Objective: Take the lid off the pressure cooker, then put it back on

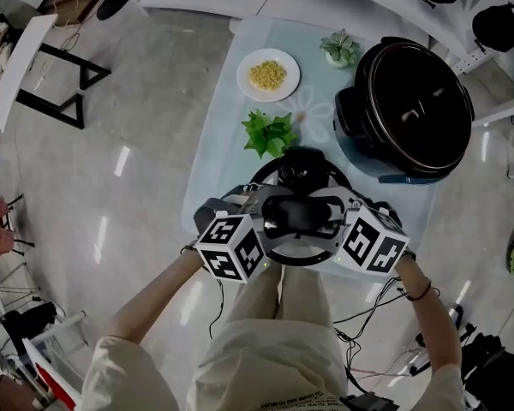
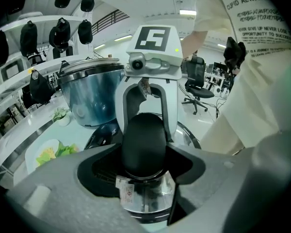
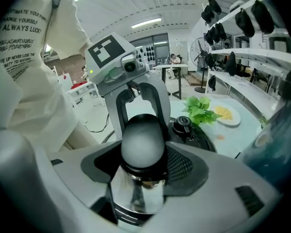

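Nearest the head camera, both marker cubes sit low in the frame. My left gripper (image 1: 270, 215) and right gripper (image 1: 330, 215) meet from opposite ends on the handle (image 1: 298, 214) that runs across the lid (image 1: 295, 260). The lid is off, held at the near end of the table (image 1: 214, 169), with its knob (image 1: 295, 172) on the far side. The open pressure cooker (image 1: 351, 122) stands well apart, at the far right, beyond a leafy plant (image 1: 270, 133) and a plate (image 1: 248, 62).

Left gripper view: my left gripper (image 2: 145, 154) has its jaws clamped on one rounded black end of the handle (image 2: 144, 130). The right gripper (image 2: 146, 106) faces me, and the cooker (image 2: 92, 98) is behind at left.

Right gripper view: my right gripper (image 3: 143, 164) is clamped likewise on the other end of the handle (image 3: 142, 140). The left gripper (image 3: 138, 106) is opposite, and the knob (image 3: 183, 124) is just beyond.

Step in hand, as I judge it: removal is done and the return is pending. The next move calls for both grips to be kept, the lid carried level across to the cooker, centred over its rim, and lowered squarely.
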Demonstrator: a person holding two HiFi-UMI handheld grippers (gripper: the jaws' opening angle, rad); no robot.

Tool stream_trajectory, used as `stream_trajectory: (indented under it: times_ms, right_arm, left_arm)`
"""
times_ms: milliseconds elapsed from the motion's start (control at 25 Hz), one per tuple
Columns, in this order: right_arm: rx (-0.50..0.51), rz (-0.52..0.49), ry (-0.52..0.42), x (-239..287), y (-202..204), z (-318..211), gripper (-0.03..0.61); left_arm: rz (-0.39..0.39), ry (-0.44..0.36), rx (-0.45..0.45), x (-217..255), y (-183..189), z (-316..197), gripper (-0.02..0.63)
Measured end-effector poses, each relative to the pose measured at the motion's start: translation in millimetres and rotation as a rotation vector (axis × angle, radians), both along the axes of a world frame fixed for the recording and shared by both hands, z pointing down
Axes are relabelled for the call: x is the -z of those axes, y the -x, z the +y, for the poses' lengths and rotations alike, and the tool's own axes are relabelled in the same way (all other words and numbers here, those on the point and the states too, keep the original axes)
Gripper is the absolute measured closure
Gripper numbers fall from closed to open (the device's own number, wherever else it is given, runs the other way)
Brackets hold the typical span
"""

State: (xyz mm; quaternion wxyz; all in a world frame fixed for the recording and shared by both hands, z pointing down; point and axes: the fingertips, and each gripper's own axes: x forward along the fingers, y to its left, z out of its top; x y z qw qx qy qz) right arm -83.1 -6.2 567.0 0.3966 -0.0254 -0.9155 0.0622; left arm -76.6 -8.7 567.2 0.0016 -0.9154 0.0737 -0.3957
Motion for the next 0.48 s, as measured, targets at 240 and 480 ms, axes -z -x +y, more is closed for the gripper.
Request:
stream_trajectory:
  times_ms: [240, 480]
  right_arm:
    - [-0.003, 0.013, -0.003, -10, -1, 1, 0.304]
    - [-0.012, 0.014, 0.013, -15, -4, 1, 0.304]
  left_arm:
    - [-0.015, 0.001, -0.006, -11, -1, 2, 0.328]
    - [-0.011, 0.007, -0.01, -14, -3, 1, 0.328]
